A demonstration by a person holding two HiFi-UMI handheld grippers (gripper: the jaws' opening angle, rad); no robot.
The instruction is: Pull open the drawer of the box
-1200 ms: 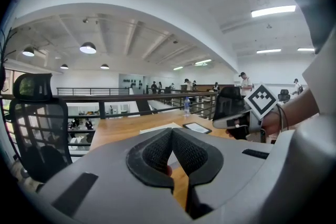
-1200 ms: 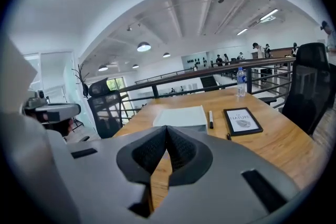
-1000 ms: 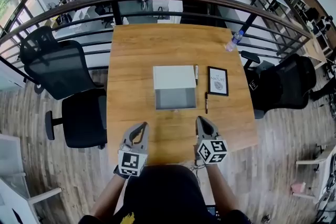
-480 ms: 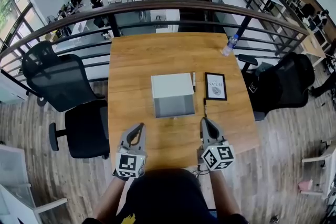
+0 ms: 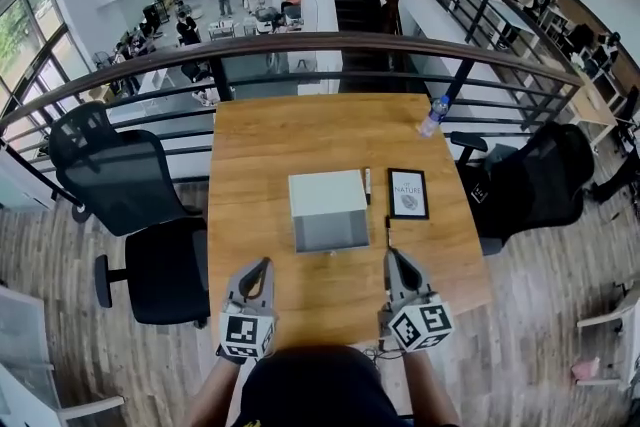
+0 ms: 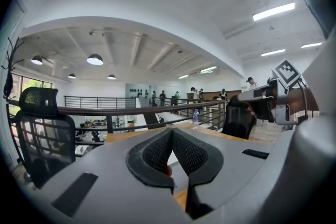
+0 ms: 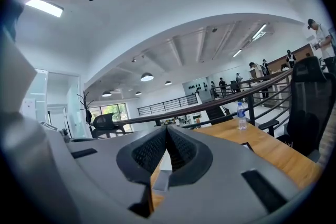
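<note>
The box (image 5: pixel 327 210) is white on top with a grey drawer front that faces me, and it stands in the middle of the wooden table (image 5: pixel 260 145). A small knob shows at the drawer's lower edge. In the head view my left gripper (image 5: pixel 264 263) hovers over the table's near edge, left of the box and short of it. My right gripper (image 5: pixel 390 255) hangs level with it on the right side. On both, the jaws meet at the tips with nothing between them, as the left gripper (image 6: pixel 171 131) and right gripper (image 7: pixel 167 128) show in their own views.
A framed picture (image 5: pixel 408 193) lies right of the box, with a dark pen (image 5: pixel 388 231) below it. A water bottle (image 5: pixel 432 116) stands at the far right corner. Black office chairs flank the table on the left (image 5: pixel 160 260) and right (image 5: pixel 530 180). A railing (image 5: pixel 300 45) runs behind.
The head view has tilted, so table and box sit lower in the picture. Both grippers stay shut near the table's front edge, the right one a little further right.
</note>
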